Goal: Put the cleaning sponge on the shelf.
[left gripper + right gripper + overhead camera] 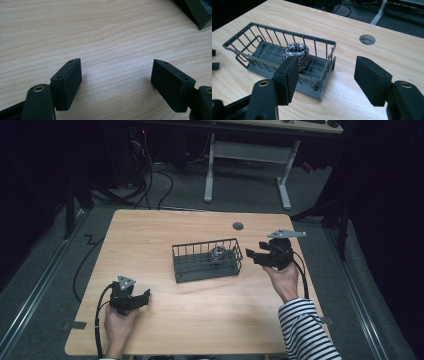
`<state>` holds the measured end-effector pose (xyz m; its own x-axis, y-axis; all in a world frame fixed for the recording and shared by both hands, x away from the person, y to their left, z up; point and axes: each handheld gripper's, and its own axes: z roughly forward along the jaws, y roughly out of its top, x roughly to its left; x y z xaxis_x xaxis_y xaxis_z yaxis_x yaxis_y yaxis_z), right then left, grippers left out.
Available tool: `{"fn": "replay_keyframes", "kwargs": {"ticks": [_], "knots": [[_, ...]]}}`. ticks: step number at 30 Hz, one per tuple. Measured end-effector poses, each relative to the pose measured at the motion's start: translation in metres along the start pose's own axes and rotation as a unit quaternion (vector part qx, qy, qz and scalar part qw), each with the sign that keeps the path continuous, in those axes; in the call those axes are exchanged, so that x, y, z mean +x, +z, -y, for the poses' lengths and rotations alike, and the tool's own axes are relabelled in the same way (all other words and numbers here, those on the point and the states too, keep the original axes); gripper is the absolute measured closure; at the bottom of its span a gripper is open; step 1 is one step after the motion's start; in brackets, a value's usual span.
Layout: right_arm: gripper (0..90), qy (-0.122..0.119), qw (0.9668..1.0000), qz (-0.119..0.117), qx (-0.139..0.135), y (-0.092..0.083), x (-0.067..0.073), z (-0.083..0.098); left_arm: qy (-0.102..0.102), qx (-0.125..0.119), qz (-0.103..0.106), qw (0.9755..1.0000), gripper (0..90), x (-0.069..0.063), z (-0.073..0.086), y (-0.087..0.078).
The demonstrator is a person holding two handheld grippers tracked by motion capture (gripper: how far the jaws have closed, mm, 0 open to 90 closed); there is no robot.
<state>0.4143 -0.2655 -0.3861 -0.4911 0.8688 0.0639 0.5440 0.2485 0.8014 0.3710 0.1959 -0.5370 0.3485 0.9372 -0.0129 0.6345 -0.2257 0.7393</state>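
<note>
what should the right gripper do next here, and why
Probably draw the right gripper back from the wire basket to rest on the table: the steel scourer sits inside the basket, the gripper's fingers stand apart with nothing between them beside its right end, and the left gripper rests open and idle.

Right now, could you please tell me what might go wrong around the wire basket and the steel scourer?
1. The right hand-held gripper stands open close to the end of the wire basket; a jaw could catch a wire and shove the basket along the table.
2. The steel scourer sits behind the bars, so a sideways reach would probably hit wire first.
</note>
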Motion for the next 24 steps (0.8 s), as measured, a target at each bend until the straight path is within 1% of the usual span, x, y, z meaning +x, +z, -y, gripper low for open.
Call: {"fn": "replay_keyframes", "kwargs": {"ticks": [4, 6, 10, 12, 16, 19, 20, 21, 22, 24], "knots": [[37.0, 0.000, 1.0000, 0.005, 0.000, -0.003, -0.001, 0.006, 0.000, 0.000, 0.000, 1.0000, 25.4, 0.000, 0.000, 0.000], [37.0, -0.007, 0.9999, 0.012, -0.001, -0.008, -0.001, 0.009, 0.000, 0.000, 0.000, 1.0000, 25.4, 0.000, 0.000, 0.000], [37.2, -0.006, 0.9999, 0.011, -0.007, -0.012, -0.001, 0.010, 0.000, 0.000, 0.000, 1.0000, 25.4, 0.000, 0.000, 0.000], [37.3, 0.007, 0.9999, 0.007, -0.007, -0.014, -0.005, 0.016, 0.000, 0.000, 0.000, 1.0000, 25.4, 0.000, 0.000, 0.000], [37.4, 0.014, 0.9998, 0.012, -0.005, -0.016, -0.009, 0.024, 0.000, 0.000, 0.000, 1.0000, 25.4, 0.000, 0.000, 0.000], [37.7, 0.026, 0.9995, 0.008, -0.014, -0.021, -0.013, 0.030, 0.000, 0.000, 0.000, 1.0000, 25.3, 0.000, 0.000, 0.000], [37.6, 0.028, 0.9994, 0.012, -0.013, -0.024, -0.014, 0.035, 0.000, 0.000, 0.000, 1.0000, 25.3, 0.000, 0.000, 0.000], [37.6, 0.028, 0.9994, 0.012, -0.013, -0.024, -0.014, 0.035, 0.000, 0.000, 0.000, 1.0000, 25.3, 0.000, 0.000, 0.000], [37.8, 0.032, 0.9992, 0.013, -0.019, -0.027, -0.016, 0.038, 0.000, 0.000, 0.000, 1.0000, 25.3, 0.000, 0.000, 0.000], [37.7, 0.038, 0.9989, 0.014, -0.023, -0.029, -0.018, 0.043, 0.000, 0.000, 0.000, 1.0000, 25.3, 0.000, 0.000, 0.000]]}}
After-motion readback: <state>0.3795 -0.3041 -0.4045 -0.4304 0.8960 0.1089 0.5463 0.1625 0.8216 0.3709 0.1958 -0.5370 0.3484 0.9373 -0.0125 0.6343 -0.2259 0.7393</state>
